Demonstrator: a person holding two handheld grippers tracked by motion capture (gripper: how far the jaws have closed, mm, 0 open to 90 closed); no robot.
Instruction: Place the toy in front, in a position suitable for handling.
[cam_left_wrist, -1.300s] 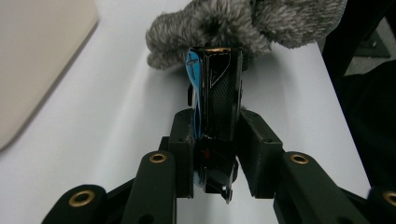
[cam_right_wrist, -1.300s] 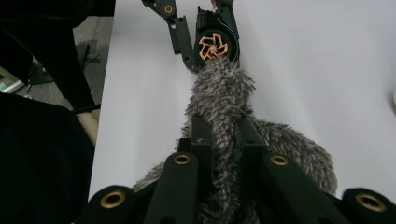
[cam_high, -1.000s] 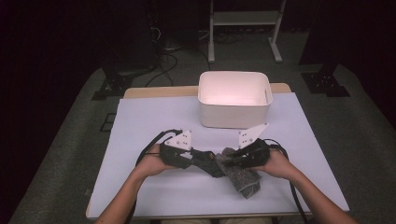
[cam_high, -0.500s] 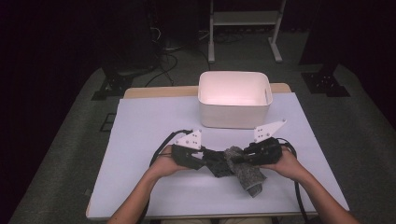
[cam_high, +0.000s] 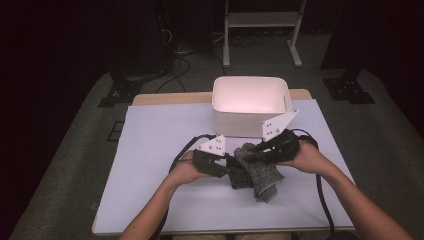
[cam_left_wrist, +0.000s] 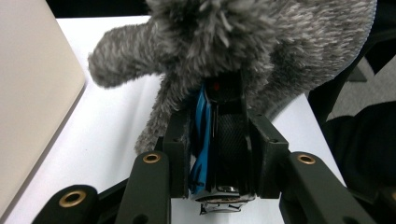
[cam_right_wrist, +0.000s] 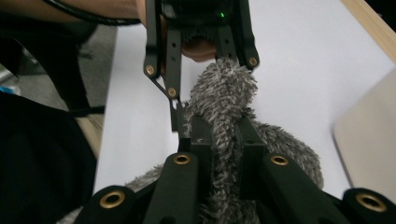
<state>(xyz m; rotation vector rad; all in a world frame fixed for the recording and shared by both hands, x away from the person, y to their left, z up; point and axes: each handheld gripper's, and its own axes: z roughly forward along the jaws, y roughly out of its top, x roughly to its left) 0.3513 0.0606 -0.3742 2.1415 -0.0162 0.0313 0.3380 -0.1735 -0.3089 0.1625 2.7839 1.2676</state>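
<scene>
Both grippers' jaws clamp the grey sock (cam_high: 257, 170) — held between them, above the table (cam_high: 150, 150).

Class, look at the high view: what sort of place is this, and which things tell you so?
Probably a lab or recording room, not a home: a table under a plain white sheet, dark surroundings, cables on the carpet behind, and a white metal stand at the back.

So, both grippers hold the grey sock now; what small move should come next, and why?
Probably carry the grey sock up and forward toward the white bin. The right gripper is shut on it, the left gripper pinches its fabric too, and the bin stands open just behind the hands.
</scene>
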